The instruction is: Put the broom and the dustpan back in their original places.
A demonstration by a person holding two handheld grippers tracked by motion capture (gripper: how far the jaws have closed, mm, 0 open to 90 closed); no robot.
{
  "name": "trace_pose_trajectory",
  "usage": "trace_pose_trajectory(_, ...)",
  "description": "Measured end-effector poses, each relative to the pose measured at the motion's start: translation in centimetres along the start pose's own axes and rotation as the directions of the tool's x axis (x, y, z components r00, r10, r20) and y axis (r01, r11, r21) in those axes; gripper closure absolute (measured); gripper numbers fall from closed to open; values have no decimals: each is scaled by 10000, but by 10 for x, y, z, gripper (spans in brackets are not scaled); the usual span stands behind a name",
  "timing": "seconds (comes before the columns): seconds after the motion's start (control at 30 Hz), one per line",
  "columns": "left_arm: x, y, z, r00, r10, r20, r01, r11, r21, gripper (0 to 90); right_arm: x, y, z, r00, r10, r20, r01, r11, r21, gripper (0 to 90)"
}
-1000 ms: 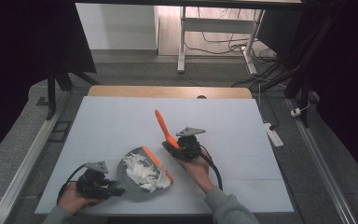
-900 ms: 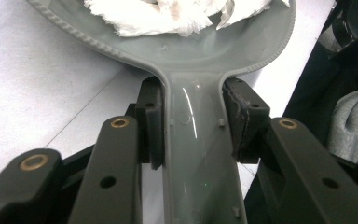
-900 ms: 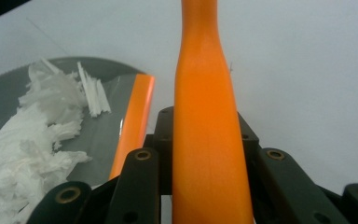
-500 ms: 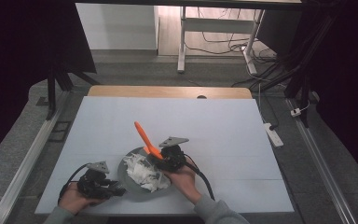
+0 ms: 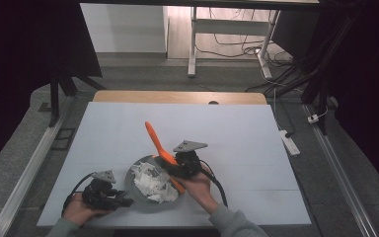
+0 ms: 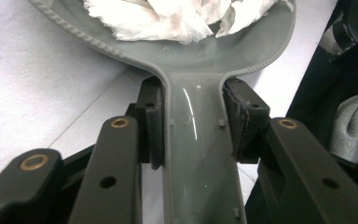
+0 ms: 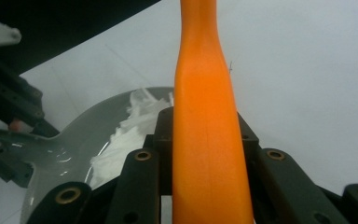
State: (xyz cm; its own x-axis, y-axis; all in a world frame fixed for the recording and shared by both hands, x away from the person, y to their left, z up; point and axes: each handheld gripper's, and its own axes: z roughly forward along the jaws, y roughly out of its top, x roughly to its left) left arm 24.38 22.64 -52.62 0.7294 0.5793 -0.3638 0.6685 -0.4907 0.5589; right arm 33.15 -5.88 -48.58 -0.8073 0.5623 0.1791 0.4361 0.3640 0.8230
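— Where's the orange spatula point(image 5: 158, 146)?
— Clamped in the right gripper point(image 5: 181, 165), handle slanting up over the grey pan's point(image 5: 134, 186) rim.
— And the pan?
— On the table point(image 5: 237, 133), holding white shreds point(image 5: 150, 180); the left gripper point(image 5: 109, 193) is closed on its handle.

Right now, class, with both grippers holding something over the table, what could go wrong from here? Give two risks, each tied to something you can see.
1. The left gripper pinches only the narrow handle of the grey pan, so the pan might twist or tip, spilling the white shredded paper.
2. The right gripper clamps the orange spatula partway along, with its long end sticking up and its lower end at the paper; a quick sweep could flick shreds onto the table.
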Motion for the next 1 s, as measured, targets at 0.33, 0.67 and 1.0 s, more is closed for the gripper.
trace_pose_trajectory(0.33, 0, 1, 1, 10000, 33, -71, -34, 9999, -130, 617, -14, 6, -15, 9995, 248, 181, -241, 9989, -408, 708)
trace_pose_trajectory(0.67, 0, 1, 1, 9999, 51, -114, -53, 9999, -154, 616, -14, 14, -26, 9997, 192, 178, -179, 9970, -748, 709)
trace_pose_trajectory(1.0, -1, 2, 2, 9999, 24, -112, -26, 9999, -158, 616, -42, -9, -5, 9878, 274, 1534, -369, 9976, 593, 709)
